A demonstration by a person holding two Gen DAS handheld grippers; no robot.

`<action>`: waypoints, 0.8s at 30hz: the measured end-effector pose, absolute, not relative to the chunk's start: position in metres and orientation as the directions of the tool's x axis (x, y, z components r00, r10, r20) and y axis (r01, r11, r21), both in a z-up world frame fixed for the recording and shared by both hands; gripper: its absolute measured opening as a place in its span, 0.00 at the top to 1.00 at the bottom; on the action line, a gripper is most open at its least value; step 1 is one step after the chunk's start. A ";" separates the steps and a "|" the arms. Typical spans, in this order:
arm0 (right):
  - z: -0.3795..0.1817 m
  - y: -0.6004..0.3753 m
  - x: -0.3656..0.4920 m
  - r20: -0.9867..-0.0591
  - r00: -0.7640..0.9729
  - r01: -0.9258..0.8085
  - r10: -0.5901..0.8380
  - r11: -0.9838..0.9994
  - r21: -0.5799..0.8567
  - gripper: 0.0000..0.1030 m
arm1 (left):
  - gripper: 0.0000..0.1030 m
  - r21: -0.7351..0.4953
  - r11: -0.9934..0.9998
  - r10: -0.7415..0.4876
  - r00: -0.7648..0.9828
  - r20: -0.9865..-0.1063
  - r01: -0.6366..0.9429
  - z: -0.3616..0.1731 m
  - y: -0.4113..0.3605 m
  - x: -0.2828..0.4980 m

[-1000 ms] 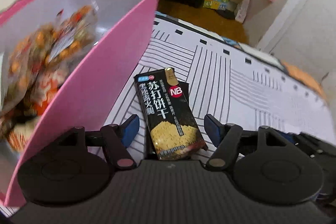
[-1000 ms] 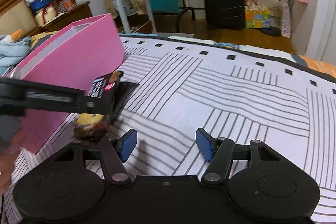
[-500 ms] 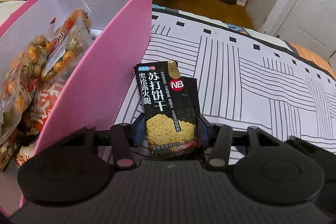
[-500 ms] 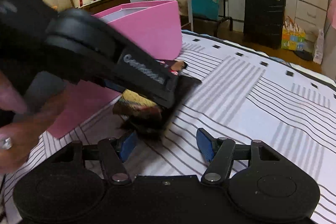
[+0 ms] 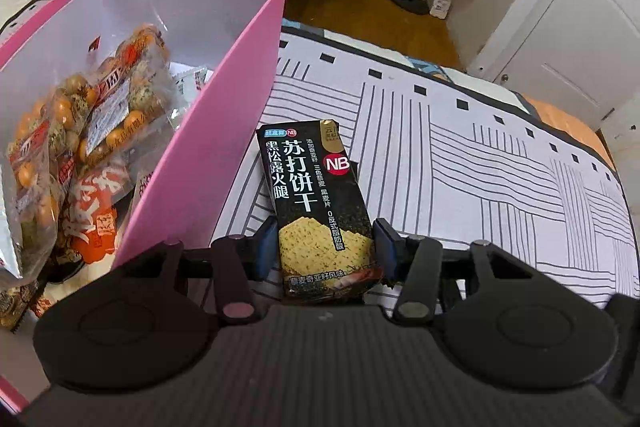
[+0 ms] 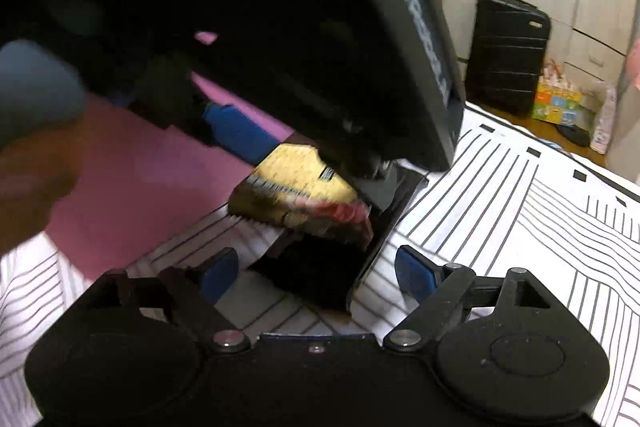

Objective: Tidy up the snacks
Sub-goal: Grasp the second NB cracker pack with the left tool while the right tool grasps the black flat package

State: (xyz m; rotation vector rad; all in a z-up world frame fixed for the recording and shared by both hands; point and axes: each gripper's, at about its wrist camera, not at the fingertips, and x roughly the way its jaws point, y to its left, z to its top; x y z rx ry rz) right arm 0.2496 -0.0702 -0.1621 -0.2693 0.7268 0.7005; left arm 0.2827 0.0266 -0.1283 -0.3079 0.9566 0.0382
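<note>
- Two hazards first, then the views, taken from the left across.
- Far left: risk of catching the near wall of the pink box [image 5: 248, 87], already part-filled with snack bags [image 5: 100, 115]. If carried too low, would knock the rim rather than clear it.
- Middle: clamped only across its lower end by the left gripper [image 5: 326, 243], whose jaws have just closed there, pads pressing both long edges of the black cracker pack [image 5: 316, 195]. Held tilted above the striped bedspread [image 5: 480, 167], just beside the box. Could pivot or slide out, being slick film pinched far from its middle.
- Right: jaws spread apart with nothing pinched, having just been widening, on the right gripper [image 6: 317, 273]. Set astride a second dark pack [image 6: 308, 287] lying flat on the cover, pads clear of it. Could bump the left tool hanging close overhead, or snag the raised pack on closing.
- From the left wrist: shows the box's contents, the pack's printed face, and only a dark sliver of the second pack behind it. Shows nothing of the right gripper.
- From the right wrist: shows the held pack's lower end lifted off the cover, most of the second pack beneath it, and a blurred hand [image 6: 32, 179] at the left edge. Hides the inside of the box.
</note>
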 end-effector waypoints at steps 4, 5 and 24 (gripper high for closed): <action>-0.154 -0.078 0.245 -0.683 0.558 -0.640 0.471 0.769 0.008 0.36 | 0.53 -0.234 0.958 -0.099 0.577 -0.810 -0.164 -0.130 0.026 0.280; -0.151 -0.084 0.241 -0.686 0.561 -0.628 0.464 0.778 0.012 0.36 | 0.53 -0.233 0.959 -0.101 0.576 -0.811 -0.161 -0.130 0.025 0.281; -0.142 -0.140 0.213 -0.721 0.635 -0.427 0.279 0.904 -0.027 0.21 | 0.53 -0.227 0.971 -0.141 0.573 -0.807 -0.081 -0.148 0.004 0.262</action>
